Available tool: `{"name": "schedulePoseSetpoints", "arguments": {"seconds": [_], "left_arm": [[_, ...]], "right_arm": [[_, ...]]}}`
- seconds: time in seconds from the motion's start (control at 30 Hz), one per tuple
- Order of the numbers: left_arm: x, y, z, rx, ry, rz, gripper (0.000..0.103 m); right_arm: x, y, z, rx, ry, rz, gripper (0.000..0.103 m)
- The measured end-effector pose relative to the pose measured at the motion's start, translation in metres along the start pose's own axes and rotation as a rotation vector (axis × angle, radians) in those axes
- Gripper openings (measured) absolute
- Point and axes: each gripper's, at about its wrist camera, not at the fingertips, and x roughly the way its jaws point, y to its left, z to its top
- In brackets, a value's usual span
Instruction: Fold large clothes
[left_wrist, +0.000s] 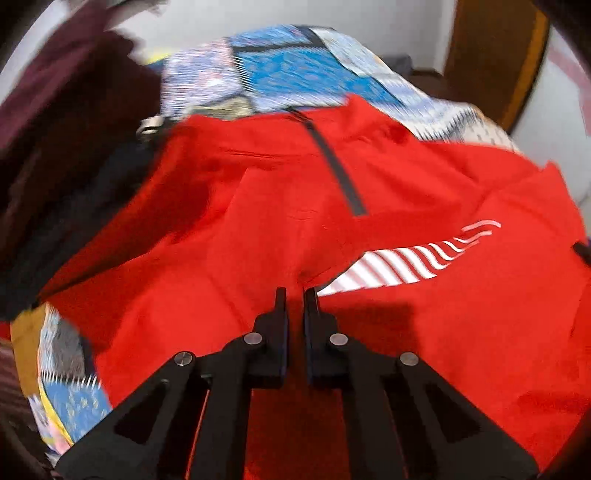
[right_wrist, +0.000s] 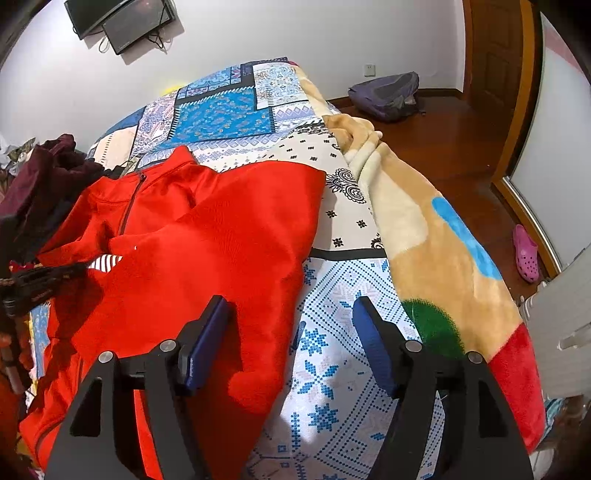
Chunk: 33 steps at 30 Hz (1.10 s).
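Observation:
A large red zip-neck top (left_wrist: 258, 206) with white stripes lies spread on the patterned bed; it also shows in the right wrist view (right_wrist: 207, 236). My left gripper (left_wrist: 295, 295) is shut on a fold of the red top near the striped print (left_wrist: 399, 262). The left gripper also appears at the left edge of the right wrist view (right_wrist: 40, 280). My right gripper (right_wrist: 291, 306) is open and empty, hovering over the top's right edge and the bedspread (right_wrist: 332, 369).
A dark maroon clothes pile (right_wrist: 48, 173) lies left of the top. A beige fleece blanket (right_wrist: 424, 229) runs along the bed's right edge. A backpack (right_wrist: 384, 96) and pink shoe (right_wrist: 526, 254) lie on the wooden floor.

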Motion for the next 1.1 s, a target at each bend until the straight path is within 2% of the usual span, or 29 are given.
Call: {"name": "schedulePoseSetpoints", "arguments": {"seconds": [0.1,0.2,0.27,0.37,0.47,0.63,0.77,0.83,0.87,0.93,1.1], "left_arm": [[-0.025,0.030,-0.016,-0.065,-0.044,-0.026,0.005],[-0.043,0.048,-0.033,-0.078,-0.079,-0.008,0.006],[-0.051,0.056,-0.044,-0.100,-0.095,-0.036,0.006],[-0.056,0.060,-0.060,-0.112,-0.109,-0.020,0.007],[-0.048,0.062,-0.069,-0.119,-0.097,-0.003,0.008],[-0.038,0.072,-0.085,-0.182,-0.066,-0.018,0.008],[-0.042,0.087,-0.099,-0.234,-0.071,0.003,0.008],[-0.041,0.094,-0.106,-0.246,-0.058,-0.015,0.008],[-0.039,0.098,-0.111,-0.254,-0.049,-0.024,0.009],[-0.037,0.105,-0.120,-0.273,-0.022,-0.001,0.026],[-0.035,0.127,-0.136,-0.327,0.012,0.077,0.035]], "right_arm": [[0.000,0.001,0.002,-0.005,0.007,-0.006,0.066],[0.001,0.002,0.003,-0.012,0.002,-0.017,0.066],[0.002,0.004,0.004,-0.021,0.003,-0.026,0.066],[0.002,0.009,0.004,-0.040,0.003,-0.042,0.066],[0.001,0.011,0.004,-0.050,0.006,-0.059,0.066],[-0.006,0.016,0.008,-0.057,0.020,-0.062,0.066],[-0.022,0.027,0.013,-0.099,-0.020,-0.071,0.066],[-0.022,0.034,0.012,-0.134,-0.020,-0.077,0.066],[-0.019,0.035,0.011,-0.145,-0.011,-0.079,0.066],[-0.008,0.038,0.007,-0.166,0.017,-0.088,0.066],[-0.004,0.035,0.004,-0.149,0.018,-0.078,0.066]]}}
